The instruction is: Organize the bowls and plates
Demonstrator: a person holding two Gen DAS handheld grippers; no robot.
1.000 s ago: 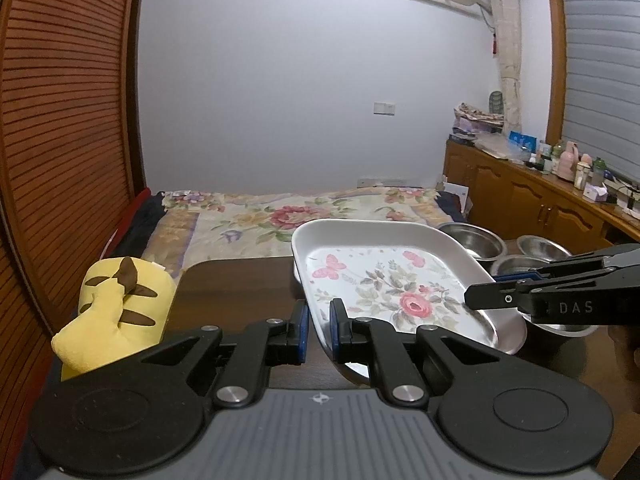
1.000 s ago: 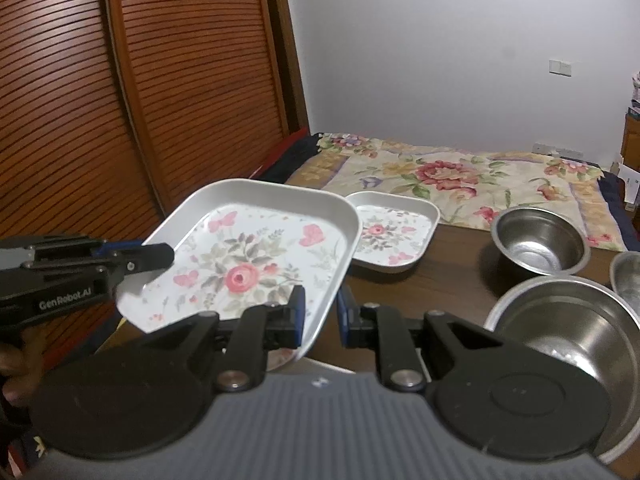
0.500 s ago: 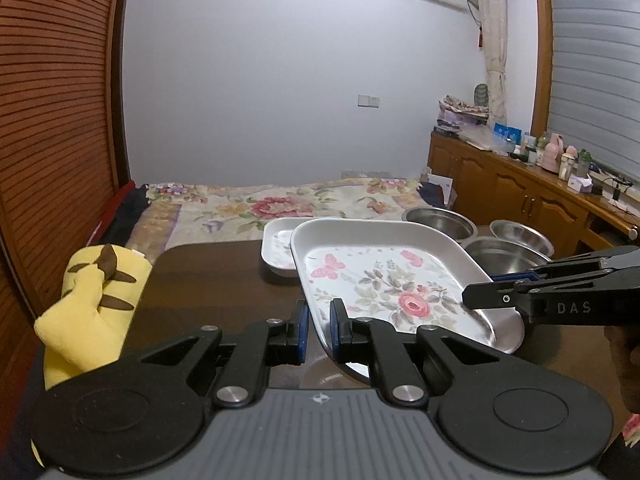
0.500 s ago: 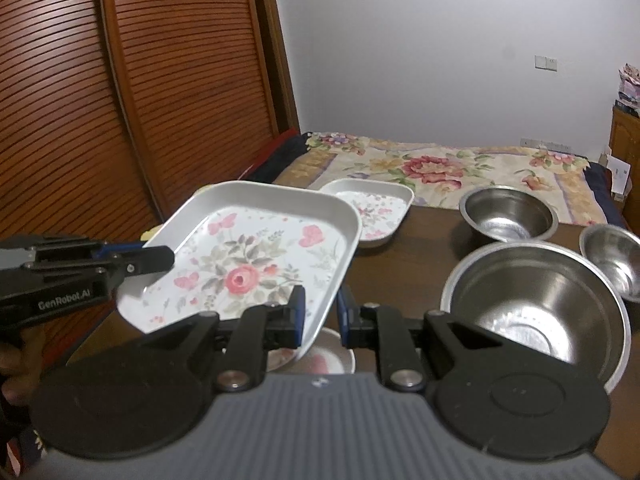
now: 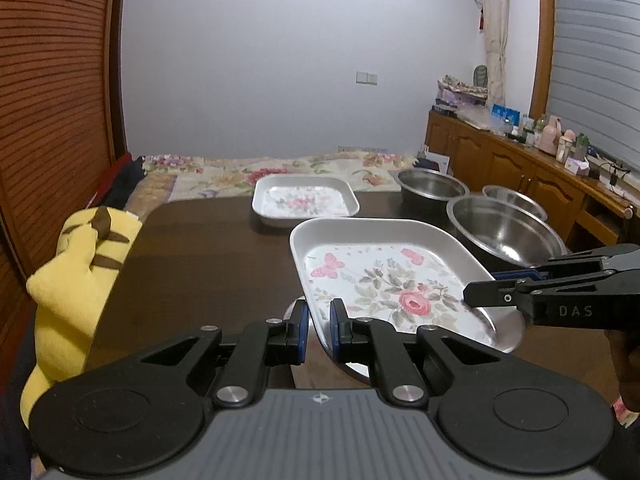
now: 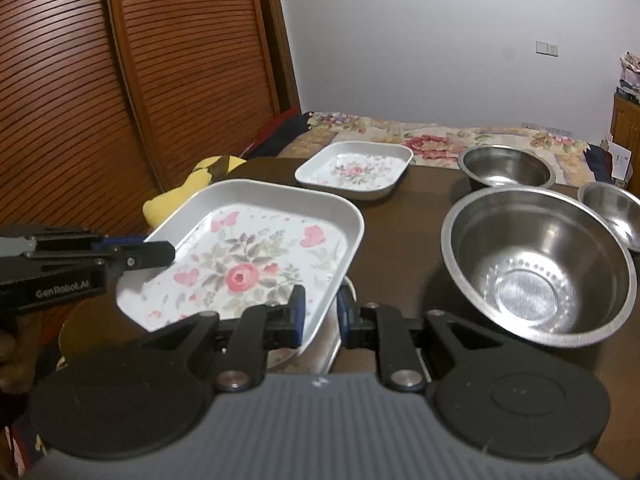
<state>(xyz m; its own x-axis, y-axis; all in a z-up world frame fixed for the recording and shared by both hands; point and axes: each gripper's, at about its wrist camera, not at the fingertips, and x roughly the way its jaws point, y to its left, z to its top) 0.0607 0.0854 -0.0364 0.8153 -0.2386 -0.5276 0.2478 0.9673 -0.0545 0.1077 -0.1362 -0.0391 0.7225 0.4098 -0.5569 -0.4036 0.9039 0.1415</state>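
Large white rectangular plate with a rose-and-butterfly print (image 5: 384, 276): carried tilted above the dark wooden table (image 5: 200, 256), near its front edge. Clamped on one rim by the left gripper (image 5: 318, 320), jaws nearly shut on the thin edge; pinched likewise on the opposite rim by the right gripper (image 6: 320, 308). Hung over a round dish (image 6: 280, 356), mostly hidden underneath, kind not clear.

Judged early in the sorting. Nothing seen stacked yet:
- small white floral plate (image 5: 306, 200) alone at the far side;
- big steel bowl (image 6: 536, 264), medium steel bowl (image 6: 506, 166) and small steel bowl (image 6: 612, 208) standing apart, un-nested.

Left to do, by the look of it: setting the large plate down, gathering the plates together, nesting the bowls by size.

Lay off to the left, a yellow plush toy (image 5: 76, 272), no part of the job.
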